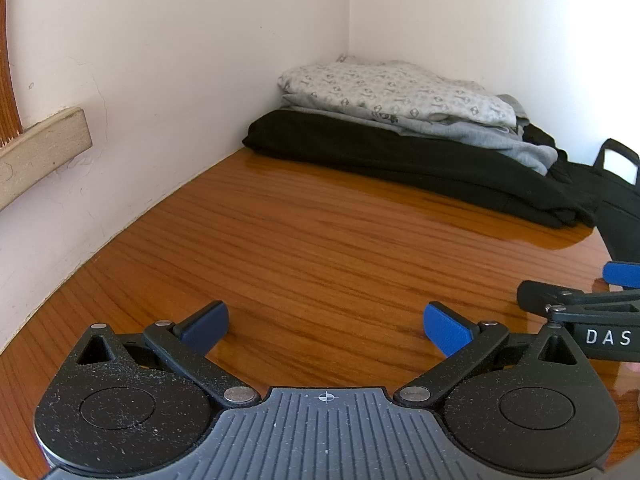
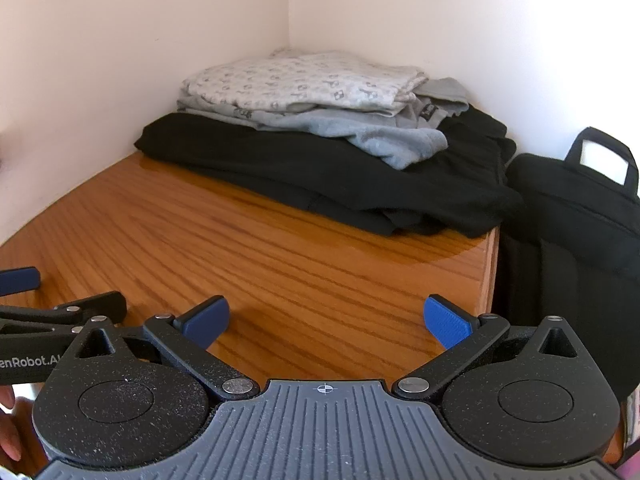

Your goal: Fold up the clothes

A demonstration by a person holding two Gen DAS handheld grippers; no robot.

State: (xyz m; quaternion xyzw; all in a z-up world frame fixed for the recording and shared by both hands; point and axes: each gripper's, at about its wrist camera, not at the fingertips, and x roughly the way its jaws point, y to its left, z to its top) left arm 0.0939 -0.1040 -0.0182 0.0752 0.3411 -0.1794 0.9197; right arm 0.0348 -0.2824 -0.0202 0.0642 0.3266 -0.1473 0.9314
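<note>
A stack of folded clothes sits in the far corner of the wooden table (image 1: 320,248) (image 2: 260,248): a white patterned garment (image 1: 392,90) (image 2: 300,80) on top, a grey one (image 1: 480,138) (image 2: 380,136) under it, and a black one (image 1: 400,160) (image 2: 320,172) at the bottom. My left gripper (image 1: 326,326) is open over bare wood, well short of the stack, with nothing between its blue pads. My right gripper (image 2: 326,322) is also open and holds nothing, near the table's right edge. Each gripper shows at the side of the other's view.
White walls meet in a corner behind the stack. A black bag (image 2: 580,232) (image 1: 620,200) with a handle stands off the table's right edge. A pale wooden strip (image 1: 40,152) is fixed to the left wall. A person's fingers (image 2: 8,420) show at the lower left.
</note>
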